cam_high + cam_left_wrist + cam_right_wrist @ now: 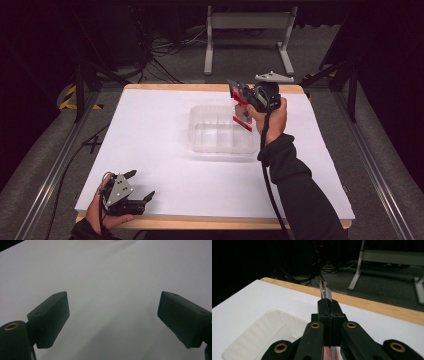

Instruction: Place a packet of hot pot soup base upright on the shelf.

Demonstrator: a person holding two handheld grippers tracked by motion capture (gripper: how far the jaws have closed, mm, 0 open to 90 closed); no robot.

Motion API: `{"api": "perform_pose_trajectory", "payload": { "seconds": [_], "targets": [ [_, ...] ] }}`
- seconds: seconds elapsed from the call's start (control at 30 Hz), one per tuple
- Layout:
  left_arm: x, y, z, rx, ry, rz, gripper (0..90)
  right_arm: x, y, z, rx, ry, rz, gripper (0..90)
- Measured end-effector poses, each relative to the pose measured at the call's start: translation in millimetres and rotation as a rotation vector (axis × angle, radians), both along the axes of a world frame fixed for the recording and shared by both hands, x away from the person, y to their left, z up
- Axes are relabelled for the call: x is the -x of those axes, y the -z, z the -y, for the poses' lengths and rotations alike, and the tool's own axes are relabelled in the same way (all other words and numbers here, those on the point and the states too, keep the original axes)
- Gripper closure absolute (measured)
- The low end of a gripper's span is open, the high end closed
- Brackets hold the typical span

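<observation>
Left gripper [142, 186] jaws gape; right gripper [329, 305] jaws pinch red-white packet [242, 120] above tub [220, 142].

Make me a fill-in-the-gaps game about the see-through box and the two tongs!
1. The right tongs are shut on a thin red and white ____.
2. That thing hangs over the clear plastic ____, beside the right hand.
3. The left tongs near the table's front edge are ____, with nothing between them.
4. The container has ____ inside it.

Missing words: packet; container; open; nothing

Clear glossy plastic tray [220, 131]
</observation>
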State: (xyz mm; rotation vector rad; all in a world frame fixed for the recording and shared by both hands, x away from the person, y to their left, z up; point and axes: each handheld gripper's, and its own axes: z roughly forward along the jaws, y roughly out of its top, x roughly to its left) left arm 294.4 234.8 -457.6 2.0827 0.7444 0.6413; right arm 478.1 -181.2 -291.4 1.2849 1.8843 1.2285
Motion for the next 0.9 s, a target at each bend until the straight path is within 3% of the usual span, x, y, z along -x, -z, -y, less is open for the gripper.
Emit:
{"api": "perform_pose_trajectory", "payload": {
  "seconds": [0.13,0.37,0.47,0.7,0.9],
  "targets": [
    [-0.1,-0.2,-1.2,0.001,0.0,0.001,11.2,-2.4,6.5,-10.9,0.017,-0.001,-0.006,90.0],
    [0.0,0.0,-0.9,0.001,-0.001,0.001,11.2,-1.5,19.2,-16.8,-0.015,-0.003,-0.033,90.0],
    [-0.3,0.1,-0.8,0.001,-0.003,0.001,11.2,0.2,21.8,-20.1,-0.001,-0.02,-0.03,89.4],
    [-0.2,0.3,-0.7,0.002,-0.006,-0.001,11.2,2.2,21.4,-24.1,0.021,-0.054,-0.079,88.2],
    [0.0,0.1,-0.8,0.0,-0.004,-0.002,11.2,2.4,19.4,-23.3,0.017,-0.059,-0.084,88.5]
  ]
}}
